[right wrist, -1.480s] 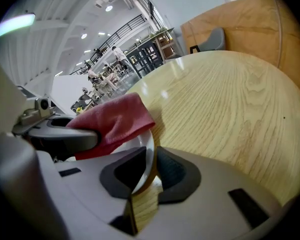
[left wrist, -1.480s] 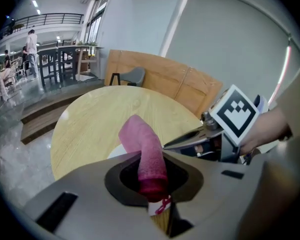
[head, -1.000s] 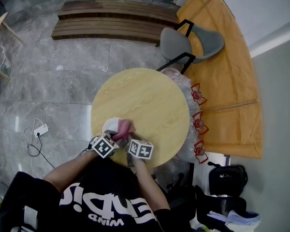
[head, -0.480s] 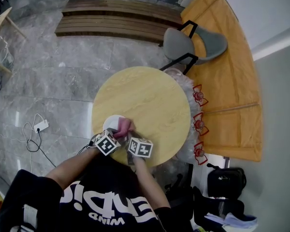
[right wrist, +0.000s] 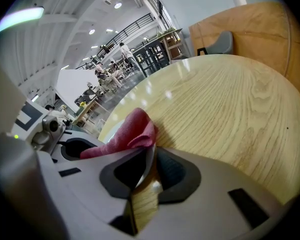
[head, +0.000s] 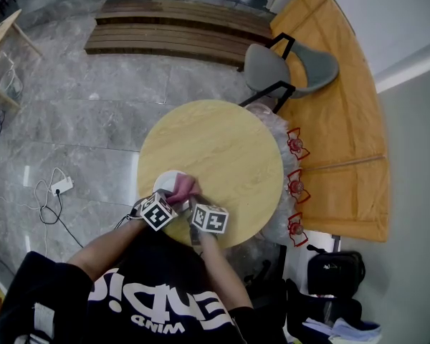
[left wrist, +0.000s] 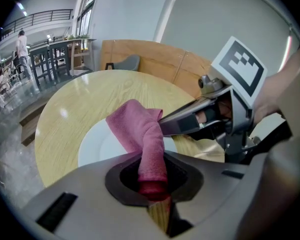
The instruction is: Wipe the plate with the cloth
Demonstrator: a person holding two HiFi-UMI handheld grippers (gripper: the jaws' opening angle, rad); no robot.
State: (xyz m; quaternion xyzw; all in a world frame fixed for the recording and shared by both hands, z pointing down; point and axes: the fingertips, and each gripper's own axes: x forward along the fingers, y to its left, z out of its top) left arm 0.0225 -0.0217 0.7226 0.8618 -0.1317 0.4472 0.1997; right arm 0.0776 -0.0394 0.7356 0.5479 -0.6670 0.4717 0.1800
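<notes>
**Pink cloth on a white plate, worked by two hand-held grippers**

A pink cloth (left wrist: 140, 129), soft and loosely folded, rises in a rumpled peak over a plain white plate (left wrist: 97, 144). The plate sits on a round pale wooden table (head: 222, 149), close to the edge nearest the person.

In the left gripper view, one end of the cloth is bunched into a narrow roll. It runs down between the jaws of the left gripper (left wrist: 152, 184), which are clamped on it. The rest of the cloth drapes forward over the plate's near side.

The right gripper (left wrist: 190, 124) reaches in from the right, its tips touching the cloth's fold.

In the right gripper view, the jaws of the right gripper (right wrist: 145, 176) are closed on a thin white edge, the rim of the plate (right wrist: 148, 161). The cloth (right wrist: 127, 134) lies just beyond them, with the left gripper (right wrist: 50, 129) on its far side.

From the head view, the cloth (head: 183, 188) is only a small pink patch on the plate (head: 170, 180). The left gripper (head: 173, 198) and right gripper (head: 191, 201) meet over it, and their marker cubes hide the jaws. This view alone shows the whole table, a grey chair (head: 287, 63) at its far side and a slatted bench (head: 172, 31) on the stone floor beyond.
</notes>
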